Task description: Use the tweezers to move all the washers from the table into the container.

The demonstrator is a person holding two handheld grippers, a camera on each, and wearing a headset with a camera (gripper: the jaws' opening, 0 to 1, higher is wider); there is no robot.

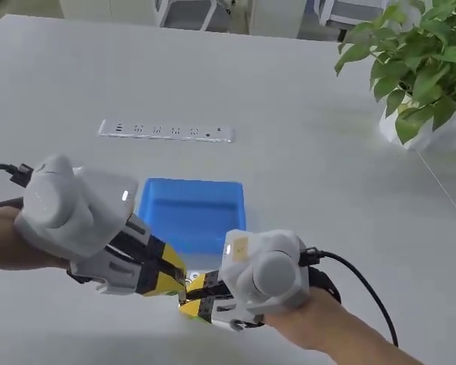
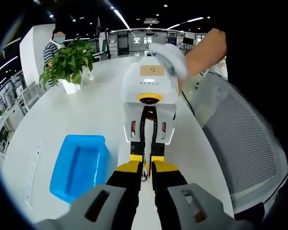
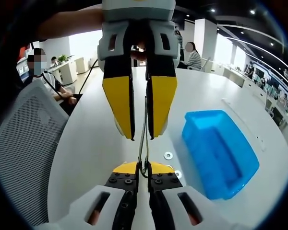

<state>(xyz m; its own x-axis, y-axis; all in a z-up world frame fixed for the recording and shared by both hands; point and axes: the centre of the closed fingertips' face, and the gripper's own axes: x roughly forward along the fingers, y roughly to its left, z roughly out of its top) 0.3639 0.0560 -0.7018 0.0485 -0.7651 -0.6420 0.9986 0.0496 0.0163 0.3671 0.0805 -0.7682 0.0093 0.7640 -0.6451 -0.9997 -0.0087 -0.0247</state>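
Note:
Thin metal tweezers (image 3: 143, 143) run between my two grippers, which face each other tip to tip near the table's front edge. My right gripper (image 3: 143, 168) is shut on one end of them. My left gripper (image 3: 139, 136) comes in from above, its yellow jaws closed narrowly around the tweezers' arms. In the head view the left gripper (image 1: 181, 280) meets the right gripper (image 1: 191, 293) just in front of the blue container (image 1: 190, 184). Two small washers (image 3: 168, 155) (image 3: 177, 174) lie on the white table beside the container (image 3: 204, 116). The container (image 2: 62, 184) looks empty.
A white power strip (image 1: 166, 131) lies beyond the container. A potted plant (image 1: 418, 68) stands at the far right. A mesh chair (image 2: 245, 143) sits by the table edge. People sit in the background.

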